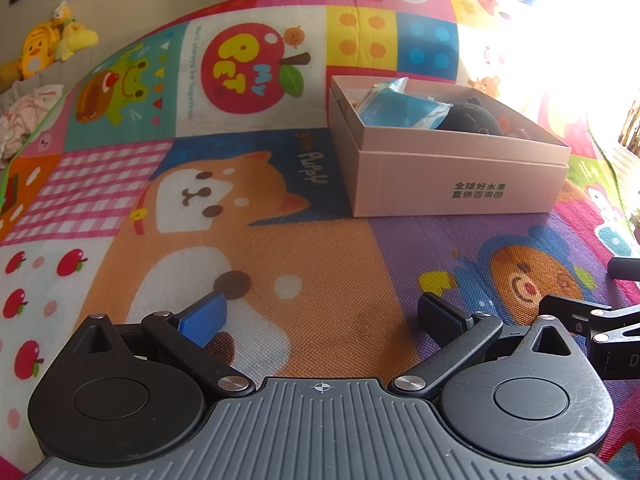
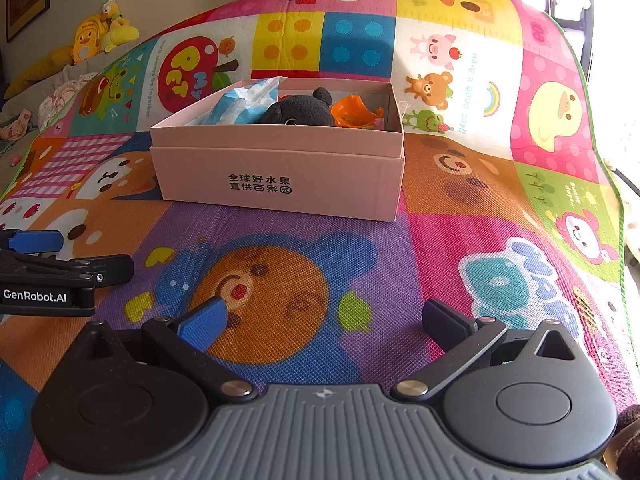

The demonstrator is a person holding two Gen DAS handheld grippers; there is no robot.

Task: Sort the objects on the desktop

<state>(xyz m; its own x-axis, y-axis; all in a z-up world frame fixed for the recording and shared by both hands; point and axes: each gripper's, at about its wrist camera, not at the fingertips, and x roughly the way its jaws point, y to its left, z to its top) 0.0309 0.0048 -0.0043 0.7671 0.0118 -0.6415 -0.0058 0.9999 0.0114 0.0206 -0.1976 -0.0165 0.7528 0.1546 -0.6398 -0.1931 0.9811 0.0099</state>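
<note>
A pink cardboard box (image 1: 460, 184) (image 2: 280, 184) stands on the colourful play mat. It holds a blue tissue pack (image 1: 400, 110) (image 2: 244, 104), a black plush toy (image 1: 472, 118) (image 2: 300, 110) and an orange plastic toy (image 2: 354, 112). My left gripper (image 1: 320, 316) is open and empty, low over the mat, near and left of the box. My right gripper (image 2: 324, 320) is open and empty, in front of the box. The left gripper also shows at the left edge of the right wrist view (image 2: 36, 240).
The play mat (image 1: 280, 240) (image 2: 480, 160) covers the surface. Yellow plush toys (image 1: 48, 44) (image 2: 100, 32) and crumpled cloth (image 1: 24, 120) lie beyond its far left edge. Bright window glare is at the right. Part of the right gripper (image 1: 600, 320) is at the left view's right edge.
</note>
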